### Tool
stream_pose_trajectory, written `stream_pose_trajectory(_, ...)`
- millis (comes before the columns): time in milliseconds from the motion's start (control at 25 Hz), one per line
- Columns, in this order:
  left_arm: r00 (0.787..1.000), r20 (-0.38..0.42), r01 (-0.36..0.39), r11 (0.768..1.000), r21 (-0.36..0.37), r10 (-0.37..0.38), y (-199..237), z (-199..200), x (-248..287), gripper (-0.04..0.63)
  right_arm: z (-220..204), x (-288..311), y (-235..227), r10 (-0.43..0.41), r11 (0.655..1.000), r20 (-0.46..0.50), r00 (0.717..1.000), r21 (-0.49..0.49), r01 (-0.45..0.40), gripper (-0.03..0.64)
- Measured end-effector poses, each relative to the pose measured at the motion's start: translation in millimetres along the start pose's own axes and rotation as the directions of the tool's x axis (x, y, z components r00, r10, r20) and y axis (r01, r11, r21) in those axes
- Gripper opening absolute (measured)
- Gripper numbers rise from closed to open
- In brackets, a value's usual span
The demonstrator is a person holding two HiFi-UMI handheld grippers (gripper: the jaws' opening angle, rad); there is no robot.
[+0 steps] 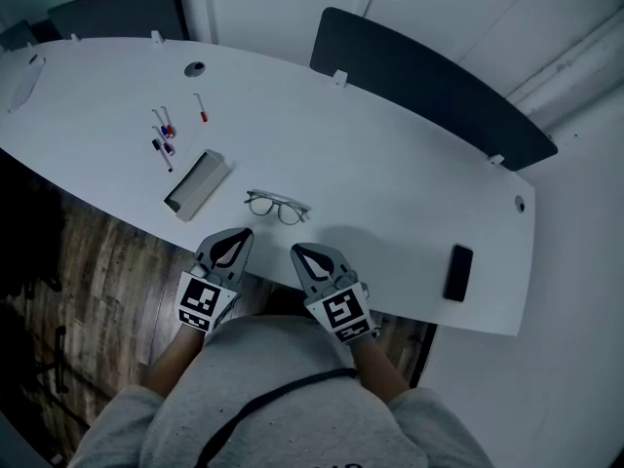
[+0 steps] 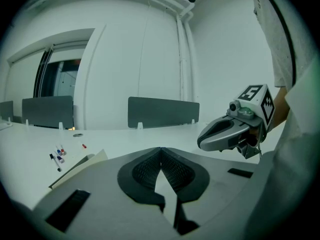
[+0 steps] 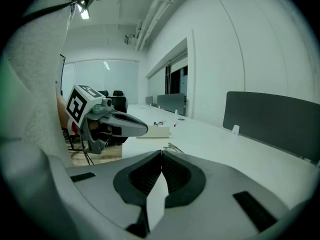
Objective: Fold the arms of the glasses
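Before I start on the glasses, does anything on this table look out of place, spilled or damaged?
Nothing stands out. The glasses sit on the table, too small to check for damage; a few pens lie scattered at left, nothing spilled.

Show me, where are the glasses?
In the head view the glasses lie on the white table near its front edge, just beyond the left gripper and right gripper, with the grey box to their left.
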State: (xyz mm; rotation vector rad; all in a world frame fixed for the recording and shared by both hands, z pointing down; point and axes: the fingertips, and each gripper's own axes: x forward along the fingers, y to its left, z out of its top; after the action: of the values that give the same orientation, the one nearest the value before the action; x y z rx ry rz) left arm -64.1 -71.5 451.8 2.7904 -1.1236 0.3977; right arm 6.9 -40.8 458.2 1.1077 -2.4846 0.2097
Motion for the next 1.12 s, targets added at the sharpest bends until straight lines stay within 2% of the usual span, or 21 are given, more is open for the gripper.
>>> stream_pose_trajectory(440,1.000,0.019,0.019,0.999,0.029,-0.020,-10,-9,-51,0.015,5,-6,58,-0.046,0.998,0.019,0.999,0.045,0.045,0.018)
stream_pose_trajectory(800,0.998,0.063,0.026,1.000,-0.009,-0.025,-23,-14,-85,0.015,6,-22,89,-0.108,0.989,0.049,0.993,0.107,0.102,0.018)
stream_pose_trajectory(1120,0.996,0.079,0.049,0.999,-0.020,-0.047,-37,-18,-106,0.015,10,-36,110,-0.148,0.985,0.075,0.986,0.104,0.140,0.018)
